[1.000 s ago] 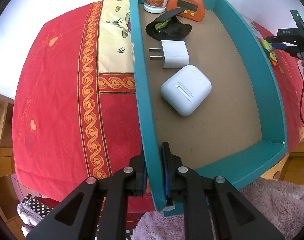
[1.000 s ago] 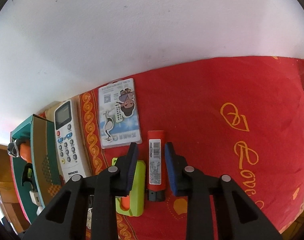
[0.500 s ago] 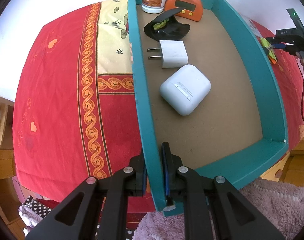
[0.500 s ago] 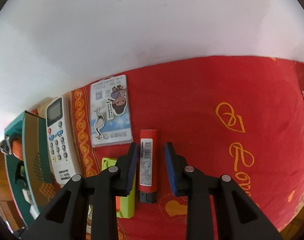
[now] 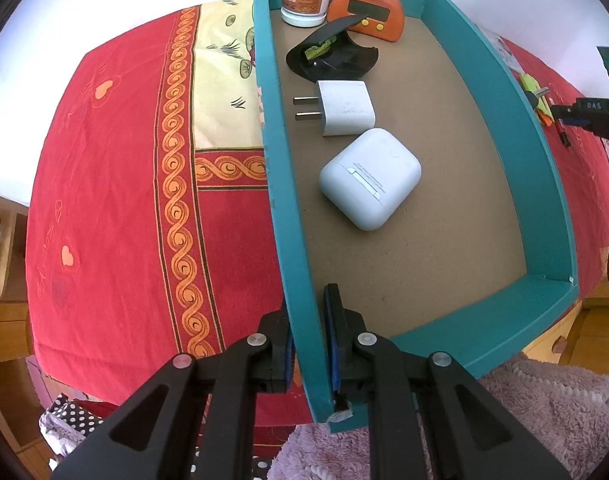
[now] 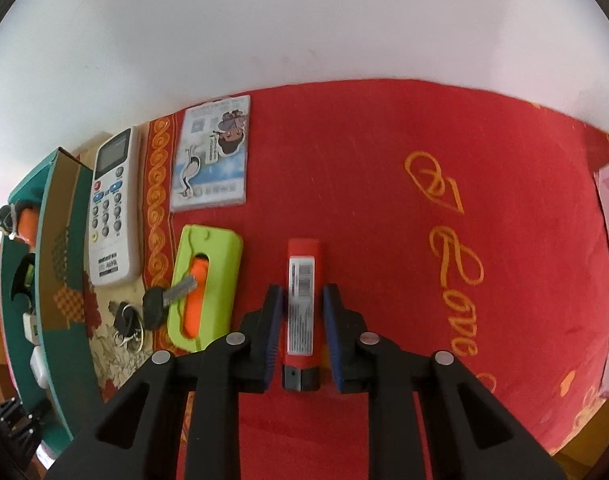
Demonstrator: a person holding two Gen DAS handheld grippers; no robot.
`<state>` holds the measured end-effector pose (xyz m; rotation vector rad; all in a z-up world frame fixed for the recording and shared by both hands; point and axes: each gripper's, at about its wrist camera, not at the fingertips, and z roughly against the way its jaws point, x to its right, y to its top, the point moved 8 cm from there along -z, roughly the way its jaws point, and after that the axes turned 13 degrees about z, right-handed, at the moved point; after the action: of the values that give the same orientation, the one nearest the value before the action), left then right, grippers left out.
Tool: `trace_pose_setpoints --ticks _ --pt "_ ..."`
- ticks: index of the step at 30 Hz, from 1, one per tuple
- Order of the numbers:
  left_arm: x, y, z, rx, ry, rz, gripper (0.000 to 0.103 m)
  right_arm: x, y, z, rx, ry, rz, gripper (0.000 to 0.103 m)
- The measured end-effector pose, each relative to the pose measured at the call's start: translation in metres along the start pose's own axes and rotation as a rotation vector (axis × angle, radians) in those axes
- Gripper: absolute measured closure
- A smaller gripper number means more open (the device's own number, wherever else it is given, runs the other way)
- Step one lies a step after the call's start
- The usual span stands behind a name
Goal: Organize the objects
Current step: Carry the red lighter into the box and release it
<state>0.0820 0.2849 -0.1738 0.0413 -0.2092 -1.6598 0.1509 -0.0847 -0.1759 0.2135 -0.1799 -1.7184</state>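
Red patterned bedspread serving as the work surface: one gripper bracing the teal box [image 5: 500, 80], the other closing on a loose item.

Left gripper [image 5: 308, 340] is clamping the box's side wall at 6 o'clock in its view, jaws nearly shut on the wall. Right gripper [image 6: 303, 320] is straddling the red marker [image 6: 302, 304], which is lying on the cloth at 6 o'clock; its jaws have just been closing, narrow gaps remaining either side, so pickup appears to be the step in hand. Next, judged: finishing the squeeze, lifting, carrying toward the box at 9 o'clock. Green case [image 6: 204, 284] with keys [image 6: 152, 312] at 8 o'clock, remote control [image 6: 114, 208] and card [image 6: 212, 156] at 10 o'clock, are crowding that route. Earbud case [image 5: 370, 178] and charger plug [image 5: 344, 108] are already lying inside.
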Motion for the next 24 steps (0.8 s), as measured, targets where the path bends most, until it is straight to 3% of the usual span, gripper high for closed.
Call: trace_pose_setpoints --ticks 2,7,11,20,22,24 --pt "0.000 0.000 0.000 0.001 0.000 0.001 0.092 -0.002 -0.006 0.001 0.009 0.011 -0.002 0.074" --pt "0.001 0.000 0.000 0.002 -0.002 0.004 0.092 -0.015 -0.009 0.001 0.010 -0.037 0.047 0.073" --pt "0.001 0.000 -0.001 0.004 -0.002 0.002 0.092 -0.024 -0.011 -0.001 0.012 -0.078 0.067 0.082" --pt "0.001 -0.001 0.000 0.004 -0.003 0.002 0.092 -0.015 -0.027 0.016 0.042 -0.031 0.004 0.082" --pt "0.000 0.000 0.000 0.004 -0.003 0.000 0.092 0.010 -0.018 0.028 0.055 -0.018 0.008 0.082" --pt "0.001 0.000 0.000 0.004 -0.001 -0.002 0.092 -0.002 -0.019 0.042 0.080 -0.001 0.035 0.082"
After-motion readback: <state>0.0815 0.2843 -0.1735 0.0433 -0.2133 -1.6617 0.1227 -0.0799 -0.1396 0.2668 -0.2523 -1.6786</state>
